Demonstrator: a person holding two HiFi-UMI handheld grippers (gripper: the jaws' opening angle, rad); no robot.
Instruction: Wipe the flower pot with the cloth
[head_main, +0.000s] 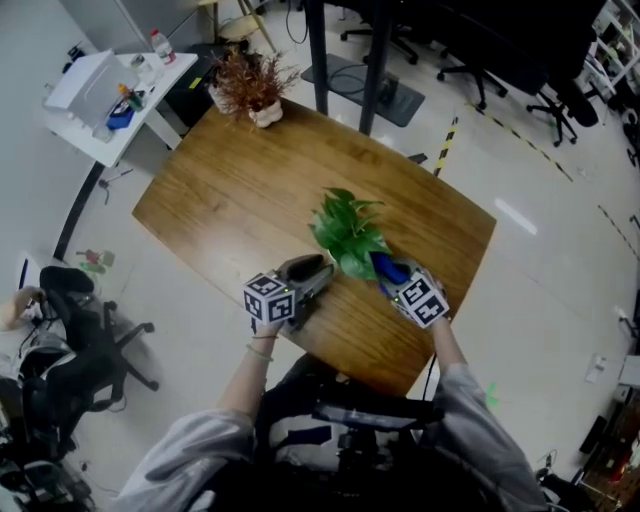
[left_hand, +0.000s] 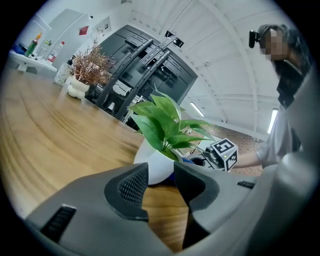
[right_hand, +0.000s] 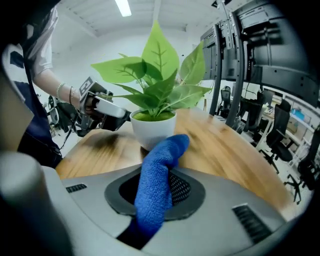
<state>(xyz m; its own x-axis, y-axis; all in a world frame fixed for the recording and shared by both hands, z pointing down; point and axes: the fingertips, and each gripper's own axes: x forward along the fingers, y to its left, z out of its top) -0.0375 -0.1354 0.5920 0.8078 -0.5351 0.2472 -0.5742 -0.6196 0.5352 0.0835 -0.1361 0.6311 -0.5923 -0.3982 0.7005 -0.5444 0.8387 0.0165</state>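
My R gripper (right_hand: 161, 189) is clamped on the blue cloth (right_hand: 154, 192). The jaws are closed tight on its middle, w/ one end hanging below them and the other end sticking up and fwd as a rolled tip. That tip reaches the lower side of the white flower pot (right_hand: 152, 131). It looks like contact, but the pic is blurred there, so can't say for sure. The pot stands upright on the wooden table (head_main: 225, 205), toward the edge nearest me, between my two grippers. The green plant (head_main: 346, 236) in it spreads wide enough that from the head view the leaves cover most of the pot. My L gripper (left_hand: 161, 184) has its jaws apart w/ nothing between the pads. The pot sits just past the tips, in line w/ the gap and not touched by them. This gripper is low over the tabletop on the pot's left, the R one on its right, both aimed at it. At the table's far corner, well apart from all this, is a dried plant (head_main: 250, 85) in a small pale pot. Beyond that corner is a white side table (head_main: 105, 135) w/ bottles and bits on it. An office chair (head_main: 85, 325) stands on the floor to my left.
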